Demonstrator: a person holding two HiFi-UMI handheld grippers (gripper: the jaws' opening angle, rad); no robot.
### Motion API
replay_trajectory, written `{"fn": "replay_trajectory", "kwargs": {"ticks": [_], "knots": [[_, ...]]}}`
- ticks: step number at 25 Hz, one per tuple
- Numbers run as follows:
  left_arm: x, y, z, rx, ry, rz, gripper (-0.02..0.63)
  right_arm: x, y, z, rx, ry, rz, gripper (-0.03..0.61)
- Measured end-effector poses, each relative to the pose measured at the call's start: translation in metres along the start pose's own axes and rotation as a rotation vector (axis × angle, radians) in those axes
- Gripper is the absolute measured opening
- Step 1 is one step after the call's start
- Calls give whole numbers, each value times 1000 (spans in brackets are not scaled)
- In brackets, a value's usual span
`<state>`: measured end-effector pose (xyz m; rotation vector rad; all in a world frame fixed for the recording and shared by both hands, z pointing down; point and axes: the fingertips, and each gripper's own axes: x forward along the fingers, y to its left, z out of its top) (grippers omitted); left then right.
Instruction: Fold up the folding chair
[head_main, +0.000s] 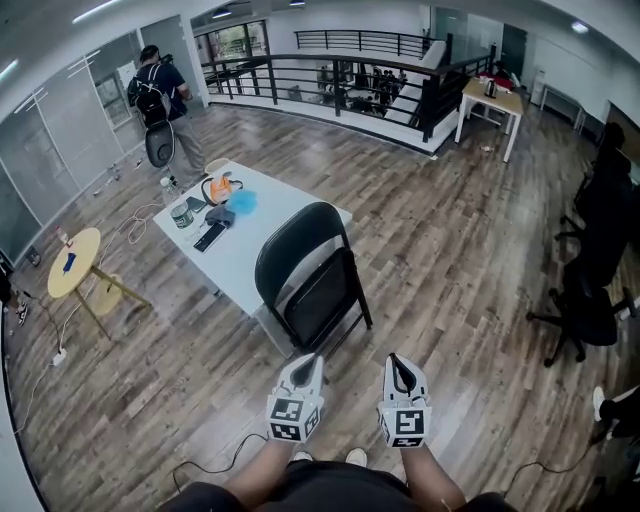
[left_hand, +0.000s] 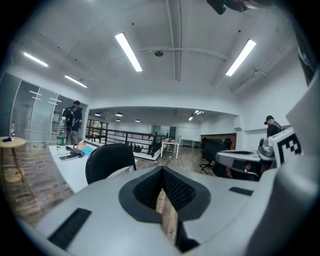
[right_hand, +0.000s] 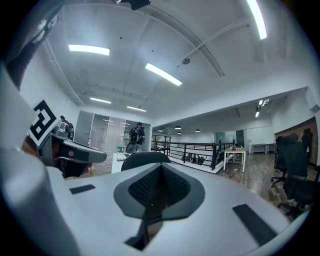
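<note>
We held the left hand-held gripper (head_main: 308, 360) and the right hand-held gripper (head_main: 397, 360), jaws together and empty, before the unfolded folding chair (head_main: 305, 270). The label on the bottle (left_hand: 61, 134) was too small to read.

Office loft: swivel chairs (head_main: 590, 265), white desk (head_main: 282, 206), glass partitions (head_main: 60, 140), mezzanine railing (head_main: 290, 78).

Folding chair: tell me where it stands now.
In the head view the chair stands centre frame, at the near edge of the table, just ahead of the left gripper and right gripper.
</note>
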<state>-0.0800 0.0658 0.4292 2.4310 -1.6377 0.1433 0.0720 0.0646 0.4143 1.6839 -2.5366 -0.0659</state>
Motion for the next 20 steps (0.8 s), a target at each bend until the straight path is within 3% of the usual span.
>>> {"fn": "replay_trajectory", "kwargs": {"ticks": [4, 9, 20], "knots": [[-24, 7, 6, 8, -9, -25, 6, -10, 28, 11, 0, -2, -14, 14], [-56, 19, 7, 16, -2, -57, 6, -23, 50, 26, 132, -5, -50, 14], [-104, 63, 19, -8, -11, -87, 6, -28, 113, 43, 73, -12, -72, 14]]}}
